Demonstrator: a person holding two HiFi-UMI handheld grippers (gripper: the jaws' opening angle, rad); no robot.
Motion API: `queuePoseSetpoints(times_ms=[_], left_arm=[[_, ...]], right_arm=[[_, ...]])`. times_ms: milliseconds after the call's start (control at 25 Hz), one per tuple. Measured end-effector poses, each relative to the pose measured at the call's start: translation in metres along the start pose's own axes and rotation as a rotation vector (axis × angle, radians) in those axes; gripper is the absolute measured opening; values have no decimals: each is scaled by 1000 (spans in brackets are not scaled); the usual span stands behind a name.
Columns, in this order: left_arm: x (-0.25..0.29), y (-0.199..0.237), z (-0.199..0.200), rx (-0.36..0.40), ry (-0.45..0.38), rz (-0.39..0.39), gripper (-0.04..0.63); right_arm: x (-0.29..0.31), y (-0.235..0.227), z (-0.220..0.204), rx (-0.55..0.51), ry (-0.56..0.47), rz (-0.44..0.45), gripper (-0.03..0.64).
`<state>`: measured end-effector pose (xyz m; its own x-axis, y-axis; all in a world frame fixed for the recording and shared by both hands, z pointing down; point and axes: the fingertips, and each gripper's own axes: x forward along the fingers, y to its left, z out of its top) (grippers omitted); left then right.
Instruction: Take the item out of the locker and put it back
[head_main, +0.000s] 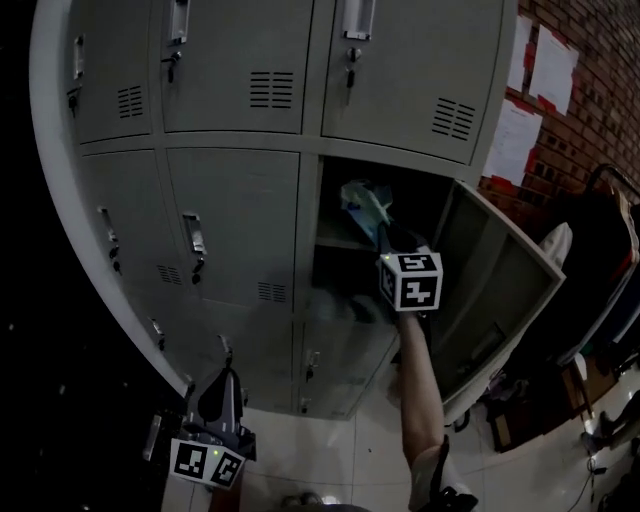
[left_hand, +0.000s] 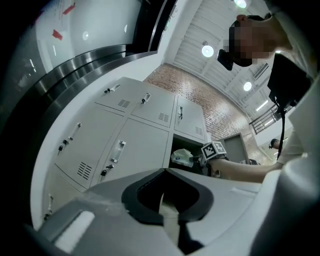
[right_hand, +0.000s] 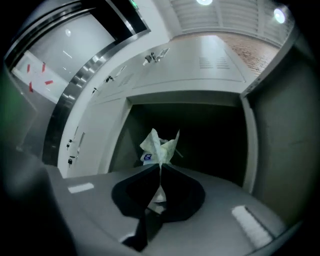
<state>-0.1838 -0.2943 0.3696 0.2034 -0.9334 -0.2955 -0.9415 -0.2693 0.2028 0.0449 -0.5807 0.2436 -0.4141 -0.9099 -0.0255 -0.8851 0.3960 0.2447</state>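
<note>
The left gripper (left_hand: 164, 174), nearest the lens at the lower left of the head view, hangs idle below the locker (head_main: 240, 200) with its jaws closed together on nothing. The right gripper (right_hand: 161, 167) is clenched on the item (right_hand: 159, 146), a crumpled pale packet, held at the mouth of the open compartment (head_main: 340, 255) right of centre, beside the swung-out door (head_main: 500, 290). Judged status: item in hand at the threshold, neither clear of the locker nor set down inside, so release on the shelf remains outstanding.
</note>
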Motion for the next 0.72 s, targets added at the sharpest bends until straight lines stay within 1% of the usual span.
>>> queuePoseSetpoints(times_ms=[160, 200, 320, 440, 480, 520, 560, 600, 640, 680, 720], left_arm=[[-5, 29, 6, 7, -9, 79, 5], [-5, 34, 7, 10, -11, 92, 5], [-1, 39, 7, 17, -16, 107, 5], [6, 36, 5, 12, -12, 96, 5], [8, 34, 4, 13, -11, 90, 5], [9, 32, 4, 15, -10, 85, 5], [11, 31, 3, 16, -10, 82, 5], [11, 31, 3, 14, -10, 83, 5], [12, 32, 5, 10, -14, 88, 5], [13, 33, 6, 3, -18, 96, 5], [14, 34, 8, -3, -21, 103, 5]], right_arm=[[38, -15, -4, -115, 97, -17, 9], [44, -17, -6, -127, 111, -21, 9], [55, -16, -10, -121, 120, 0, 13], [64, -13, -15, -90, 123, 35, 17], [66, -15, -17, -73, 125, 37, 17], [68, -18, -20, -60, 129, 29, 32], [68, -22, -22, -48, 132, 17, 61], [68, -26, -24, -33, 130, 7, 125], [66, -28, -24, -10, 118, 3, 222], [64, -29, -22, 18, 97, 4, 272], [61, -30, -19, 44, 72, 8, 301]])
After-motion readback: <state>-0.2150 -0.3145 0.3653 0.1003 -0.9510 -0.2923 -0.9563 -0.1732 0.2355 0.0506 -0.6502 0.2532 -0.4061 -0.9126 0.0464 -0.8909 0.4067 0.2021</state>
